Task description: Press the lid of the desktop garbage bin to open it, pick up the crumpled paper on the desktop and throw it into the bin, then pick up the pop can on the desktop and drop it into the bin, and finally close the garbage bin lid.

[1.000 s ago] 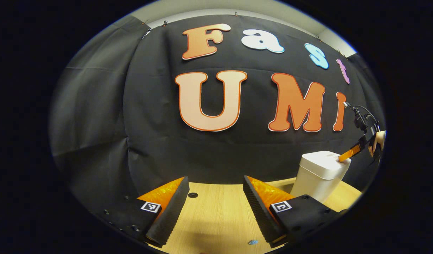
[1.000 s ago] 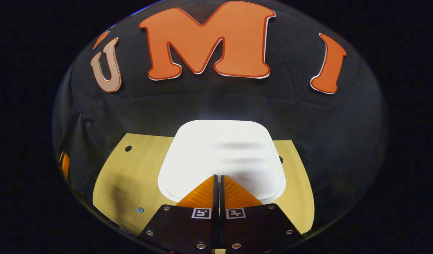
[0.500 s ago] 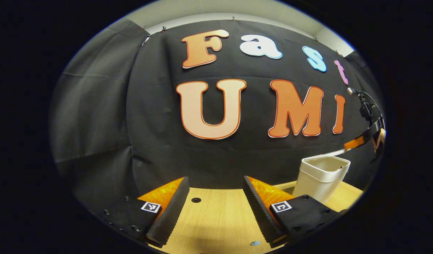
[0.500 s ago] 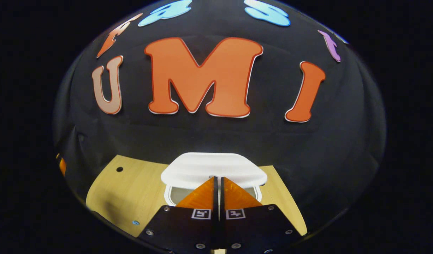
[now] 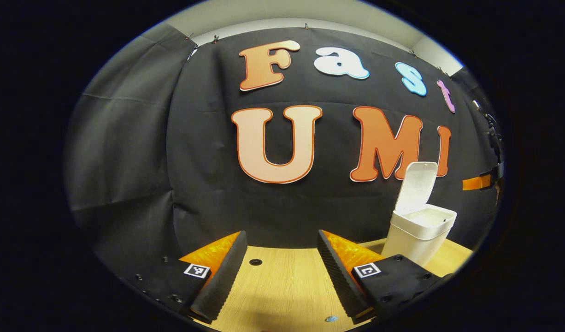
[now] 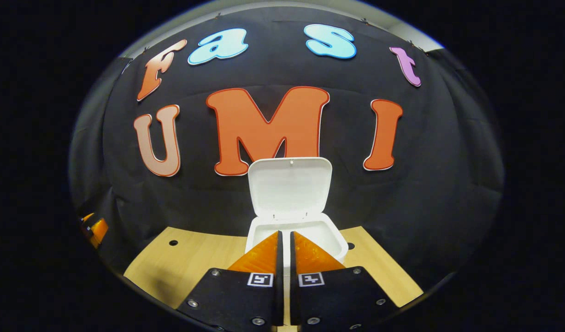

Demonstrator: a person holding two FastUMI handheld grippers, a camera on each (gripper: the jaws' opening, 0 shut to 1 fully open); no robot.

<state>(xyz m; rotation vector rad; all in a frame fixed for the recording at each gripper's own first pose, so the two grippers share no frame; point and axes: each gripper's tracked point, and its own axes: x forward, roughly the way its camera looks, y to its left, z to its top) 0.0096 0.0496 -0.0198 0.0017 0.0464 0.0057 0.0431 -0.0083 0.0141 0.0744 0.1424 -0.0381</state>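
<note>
The white garbage bin [image 5: 418, 233] stands on the wooden desktop [image 5: 282, 286] at the right of the left gripper view, its lid [image 5: 417, 186] swung upright. In the right gripper view the bin [image 6: 295, 230] sits straight ahead, the raised lid [image 6: 289, 186] showing its inner face. My right gripper [image 6: 285, 234] is shut with nothing between its fingers, held just in front of and above the bin's rim; it shows as a small tip [image 5: 476, 182] to the right of the bin in the left gripper view. My left gripper [image 5: 280, 240] hangs open over the desktop, left of the bin.
Round holes [image 5: 255, 262] dot the wooden desktop, one also left of the bin [image 6: 173, 242]. A small blue speck [image 5: 329, 318] lies near the front edge. The left gripper [image 6: 94, 228] appears at the far left of the right gripper view. The black cloth wall rises right behind the bin.
The bin's lid has sprung from closed to fully upright. My right gripper has lifted off the lid and drawn back and up. The left gripper has barely moved.
</note>
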